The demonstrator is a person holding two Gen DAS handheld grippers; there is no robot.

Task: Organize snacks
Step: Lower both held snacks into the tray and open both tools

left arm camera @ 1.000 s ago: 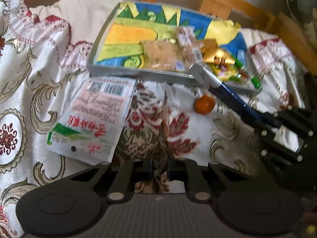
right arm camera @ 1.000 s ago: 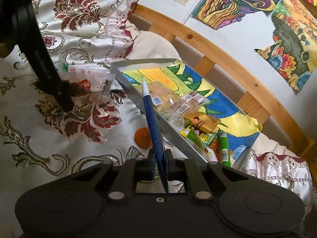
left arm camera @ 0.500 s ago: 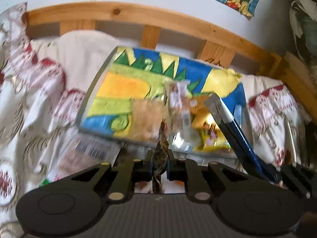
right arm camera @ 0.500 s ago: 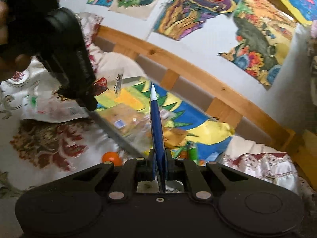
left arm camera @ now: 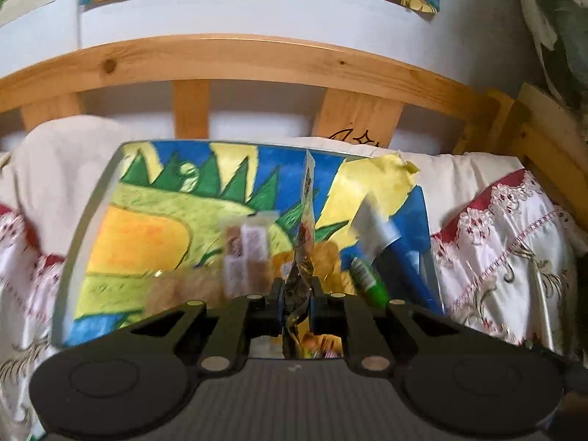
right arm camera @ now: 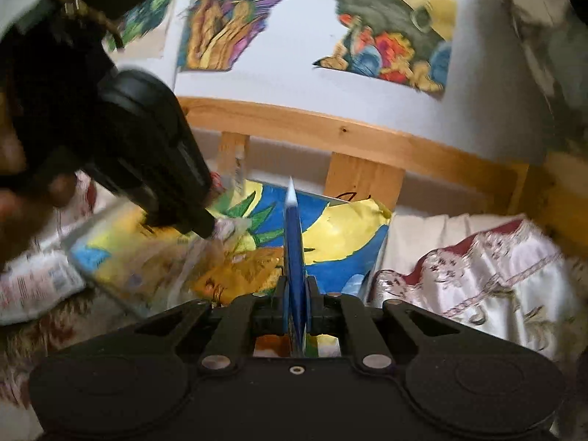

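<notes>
My left gripper (left arm camera: 297, 290) is shut on a clear snack packet (left arm camera: 307, 220) seen edge-on, held above the painted tray (left arm camera: 88, 220). My right gripper (right arm camera: 296, 290) is shut on a blue snack packet (right arm camera: 293, 239), also edge-on, over the tray's right end (right arm camera: 345, 235). The blue packet shows in the left wrist view (left arm camera: 400, 253). The tray holds several wrapped snacks (left arm camera: 250, 246) and a green tube (left arm camera: 367, 279). The left gripper's body (right arm camera: 154, 154) fills the left of the right wrist view.
A wooden bed rail (left arm camera: 257, 58) runs behind the tray, with paintings on the wall above. A large white snack bag (right arm camera: 33, 286) lies on the patterned cloth left of the tray. A white and red frilled cloth (left arm camera: 507, 250) lies to the right.
Both grippers have lifted and moved forward from the bedspread to above the tray, each still holding its packet. The orange and the white bag have dropped out of the left view.
</notes>
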